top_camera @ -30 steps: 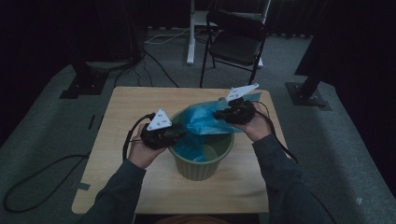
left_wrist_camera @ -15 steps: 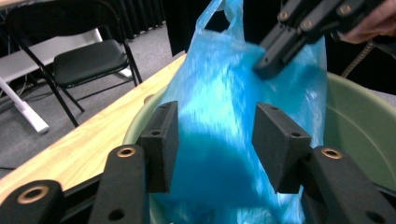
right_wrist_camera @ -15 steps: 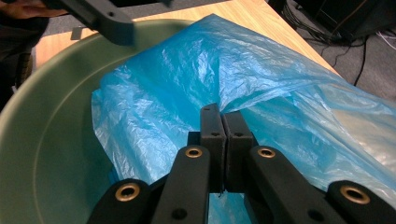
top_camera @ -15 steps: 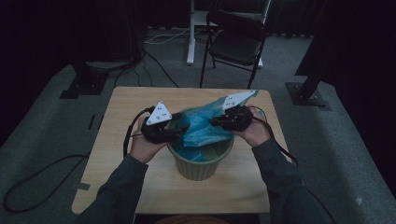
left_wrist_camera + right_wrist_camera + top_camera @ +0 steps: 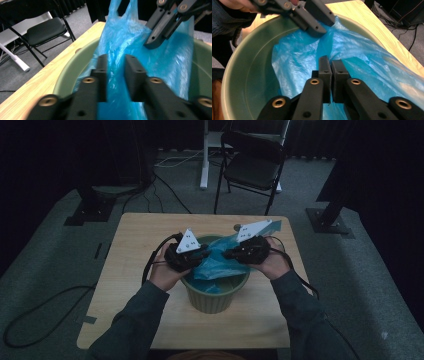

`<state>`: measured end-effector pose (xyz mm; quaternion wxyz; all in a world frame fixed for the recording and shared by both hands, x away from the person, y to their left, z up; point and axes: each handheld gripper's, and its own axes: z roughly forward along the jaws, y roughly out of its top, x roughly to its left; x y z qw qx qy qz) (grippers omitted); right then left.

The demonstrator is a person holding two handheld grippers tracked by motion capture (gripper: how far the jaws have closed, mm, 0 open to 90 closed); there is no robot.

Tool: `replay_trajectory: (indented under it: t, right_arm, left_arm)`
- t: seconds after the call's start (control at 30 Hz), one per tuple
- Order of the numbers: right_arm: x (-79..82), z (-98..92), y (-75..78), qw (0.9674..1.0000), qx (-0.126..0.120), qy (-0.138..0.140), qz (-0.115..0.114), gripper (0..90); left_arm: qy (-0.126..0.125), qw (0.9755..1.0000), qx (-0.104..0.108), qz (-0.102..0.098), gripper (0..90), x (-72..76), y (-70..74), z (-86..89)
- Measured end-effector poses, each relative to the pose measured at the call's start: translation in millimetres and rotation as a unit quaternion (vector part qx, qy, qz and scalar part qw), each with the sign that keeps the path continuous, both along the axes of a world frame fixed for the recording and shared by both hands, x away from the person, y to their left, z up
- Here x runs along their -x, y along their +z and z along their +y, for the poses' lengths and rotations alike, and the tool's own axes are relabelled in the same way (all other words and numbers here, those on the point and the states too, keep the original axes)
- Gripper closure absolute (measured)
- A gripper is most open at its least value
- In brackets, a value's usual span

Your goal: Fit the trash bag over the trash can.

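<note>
Bag (image 5: pixel 220 262) between both hand-held grippers, over bucket (image 5: pixel 215 295)

High view overhead facing forward-down, both gripper views close, sharing the green bucket (image 5: pixel 215 295).

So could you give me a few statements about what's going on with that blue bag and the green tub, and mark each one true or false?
1. The blue plastic bag hangs partly inside the green tub. True.
2. The right gripper has its jaws pinched shut on the bag. True.
3. The tub stands on the carpeted floor. False: it stands on the wooden table.
4. The left gripper holds a cup. False: bag plastic runs between its jaws, which have just been closing and show a gap in the left gripper view.
5. A black folding chair stands beyond the table. True.
6. The bag is red. False: it is blue.
</note>
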<state>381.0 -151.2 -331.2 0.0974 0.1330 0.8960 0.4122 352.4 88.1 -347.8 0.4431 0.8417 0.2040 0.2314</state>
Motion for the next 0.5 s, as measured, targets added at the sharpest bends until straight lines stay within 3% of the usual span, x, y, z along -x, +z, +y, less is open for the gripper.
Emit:
replay_trajectory:
  t: [0.1,0.27,0.5]
  right_arm:
    - [1.2,-2.7,0.8,1.0000,0.006,0.001,0.003,85.8]
    - [3.6,-8.2,4.1,1.0000,0.006,-0.002,0.000,85.0]
    - [-2.4,-15.8,12.0,0.9989,-0.027,-0.038,-0.010,78.8]
  left_arm:
    - [0.007,0.9999,0.007,0.001,88.6,0.6,0.3,6.3]
    - [0.017,0.9997,0.018,0.000,88.4,1.5,-1.9,16.3]
    - [0.018,0.9996,0.019,-0.006,87.6,4.2,-4.7,20.6]
